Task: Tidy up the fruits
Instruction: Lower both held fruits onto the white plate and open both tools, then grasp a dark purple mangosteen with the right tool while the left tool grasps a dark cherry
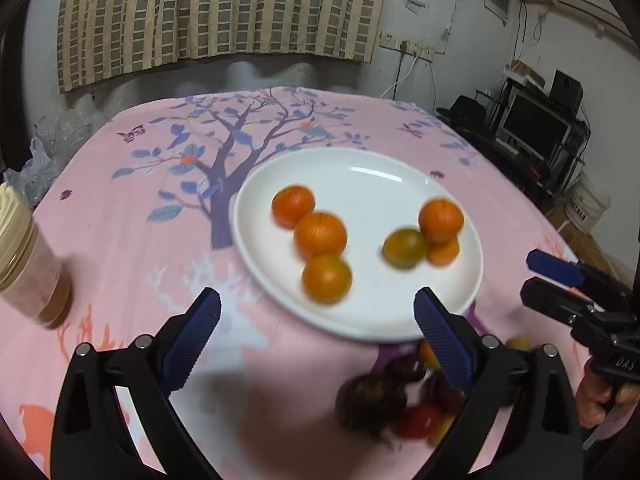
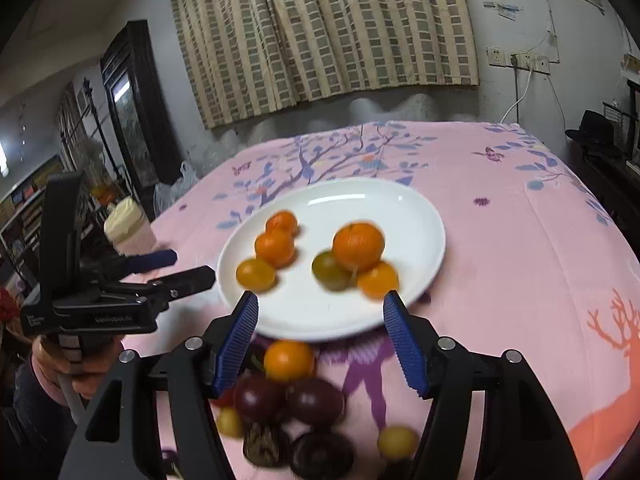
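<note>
Crowding the plate's (image 2: 424,216) near rim — loose dark plums (image 2: 316,400), a jar (image 2: 128,228) leftward.

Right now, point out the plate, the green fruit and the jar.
Plate (image 2: 352,200), right wrist view, bare far part of its inside.
Green fruit (image 1: 404,247), left wrist view, middle of its skin.
Jar (image 1: 24,264), left wrist view, its glass side.

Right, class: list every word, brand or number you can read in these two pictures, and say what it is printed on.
"DAS": on the body of the right gripper, seen from the left wrist camera.
"GenRobot.AI", roughly, partly blurred: on the side of the left gripper, seen from the right wrist camera.
Small white print beside it: too small to read.
Papers on the wall: too blurred to read.
</note>
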